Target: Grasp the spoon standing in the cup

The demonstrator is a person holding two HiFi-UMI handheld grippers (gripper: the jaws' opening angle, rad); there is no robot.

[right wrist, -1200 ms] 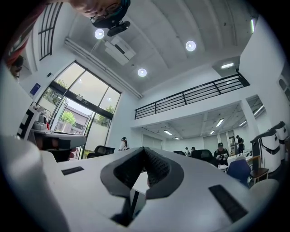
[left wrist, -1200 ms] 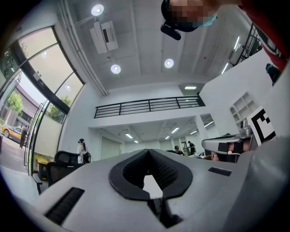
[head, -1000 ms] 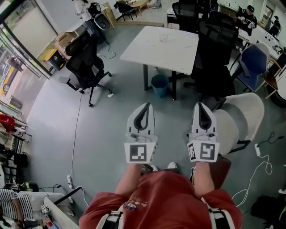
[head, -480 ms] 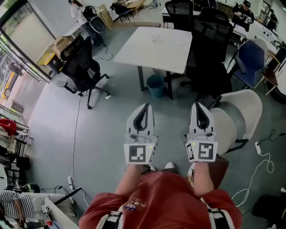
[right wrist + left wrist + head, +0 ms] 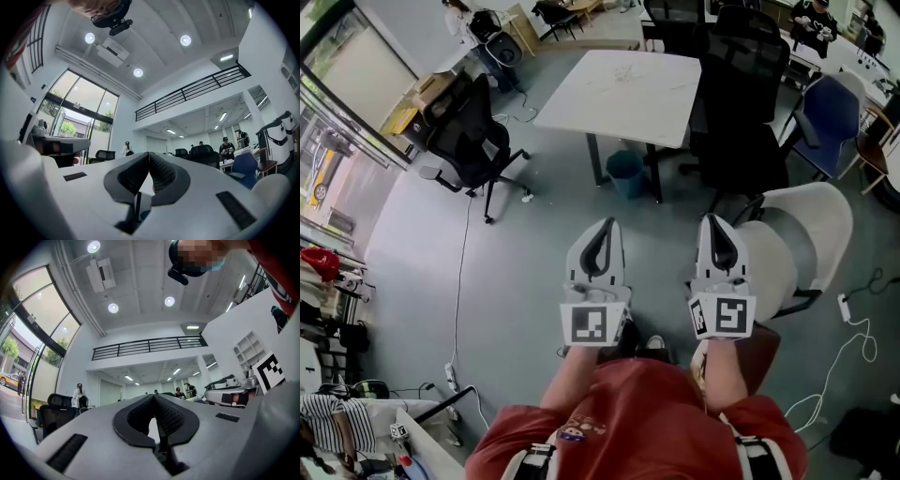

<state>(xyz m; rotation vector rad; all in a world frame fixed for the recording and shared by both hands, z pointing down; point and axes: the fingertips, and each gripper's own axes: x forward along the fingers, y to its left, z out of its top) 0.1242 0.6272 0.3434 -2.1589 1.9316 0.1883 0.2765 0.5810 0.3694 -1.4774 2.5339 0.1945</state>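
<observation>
White tabletop up ahead, a blue bin beneath it. Short of it, over the grey floor, the left gripper and right gripper hang side by side, both with jaws pressed together, empty. Spoon and cup: in no view.

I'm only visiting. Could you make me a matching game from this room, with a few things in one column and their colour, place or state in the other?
Things:
1. table
2. bin
3. office chair
4. left gripper

Descriptions:
A. blue-green, on the floor under the table's edge
B. shut, holding nothing
C. white top, dark legs
D. black, left of the table

Pairs: 1-C, 2-A, 3-D, 4-B
</observation>
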